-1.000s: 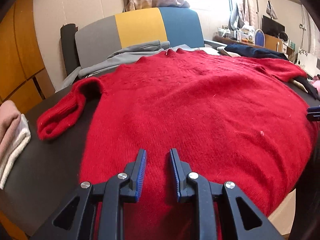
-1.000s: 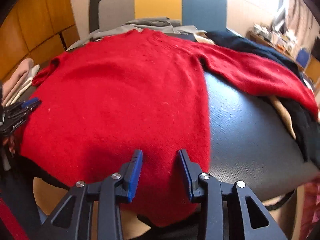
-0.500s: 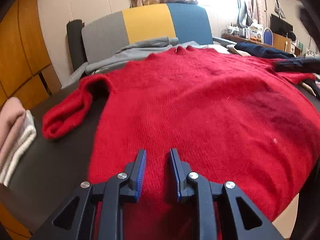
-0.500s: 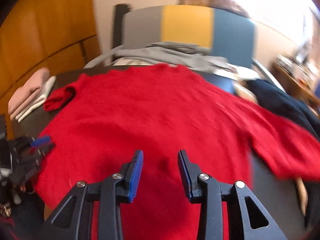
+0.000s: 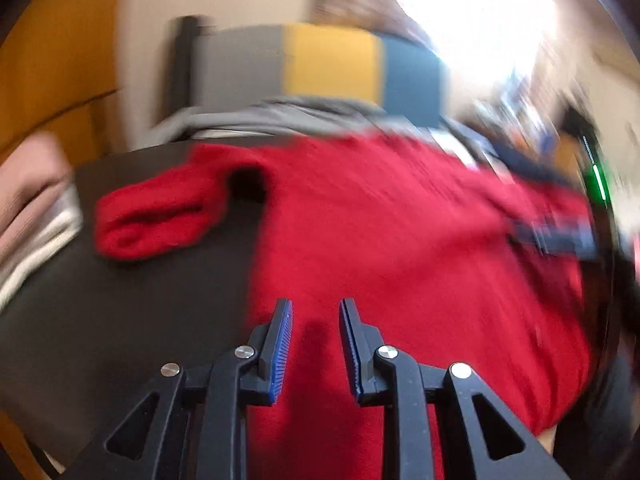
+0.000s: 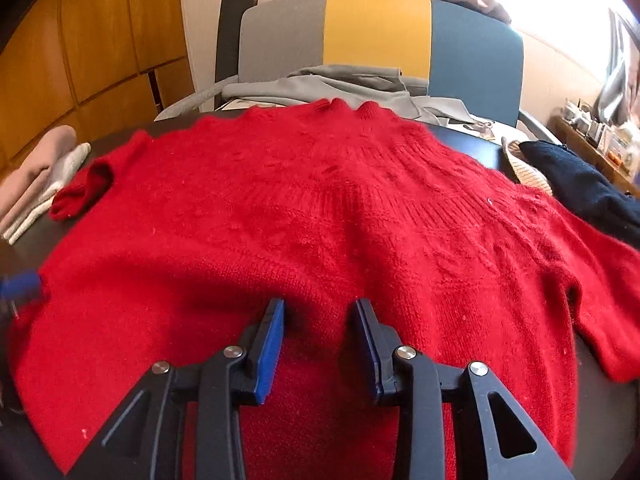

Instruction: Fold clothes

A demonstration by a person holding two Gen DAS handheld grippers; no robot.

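A red knitted sweater [image 6: 320, 208] lies spread flat on a dark table [image 6: 472, 140], collar at the far side. Its left sleeve [image 6: 80, 192] is bunched up; its right sleeve [image 6: 608, 280] stretches to the right. My right gripper [image 6: 320, 308] is open and empty just above the sweater's middle. The left wrist view is blurred. There my left gripper [image 5: 315, 308] is open and empty over the sweater's [image 5: 400, 240] near left part, with the bunched sleeve [image 5: 156, 216] ahead to the left. The left gripper's blue tip shows at the left edge of the right wrist view [image 6: 20, 284].
Folded pink and white clothes [image 6: 36, 184] lie at the table's left edge. A grey garment [image 6: 340, 84] lies behind the collar, before a grey, yellow and blue chair back [image 6: 376, 32]. A dark navy garment [image 6: 580, 184] lies at the right.
My right gripper has moved left and forward over the sweater's middle. My left gripper has swung toward the left, and its view is now blurred. Both stay open.
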